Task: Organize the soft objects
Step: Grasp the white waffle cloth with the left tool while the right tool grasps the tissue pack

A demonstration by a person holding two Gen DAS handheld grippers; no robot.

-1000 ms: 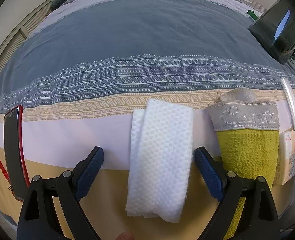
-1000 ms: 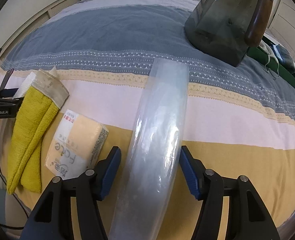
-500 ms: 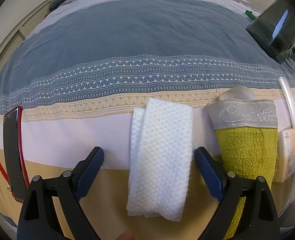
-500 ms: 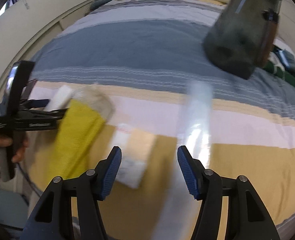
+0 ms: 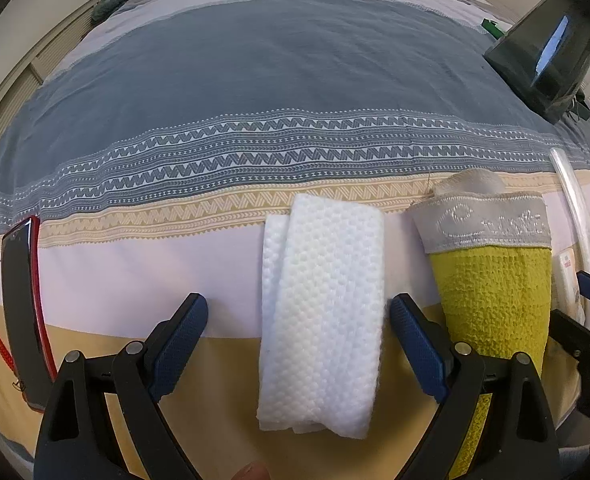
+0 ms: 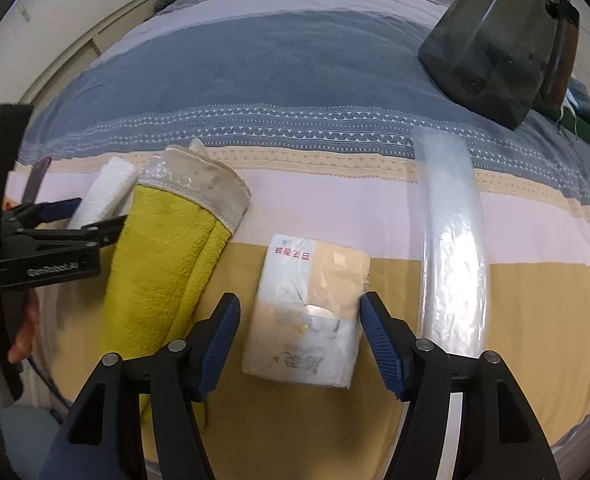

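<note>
A folded white waffle cloth [image 5: 319, 320] lies on the striped bed between the wide-apart fingers of my left gripper [image 5: 297, 344], which is open and not pressing on it. To its right lies a yellow towel [image 5: 491, 300] with a grey band. In the right wrist view, a soft tissue pack [image 6: 311, 312] lies between the fingers of my right gripper [image 6: 299, 340]. Its jaws are opening, and the pads stand just clear of the pack. The yellow towel [image 6: 167, 260] and white cloth [image 6: 103, 196] lie to the left. The left gripper [image 6: 67, 220] hovers over them.
A long clear plastic roll [image 6: 451, 240] lies right of the tissue pack. A dark bin [image 6: 491, 40] with a handle stands at the back right. A red-edged phone [image 5: 23, 308] lies at the bed's left edge. A person's hand [image 6: 19, 332] holds the left gripper.
My right gripper has moved left, from over the clear plastic roll to over the tissue pack, and its jaws have widened a little. The left gripper has stayed put.
</note>
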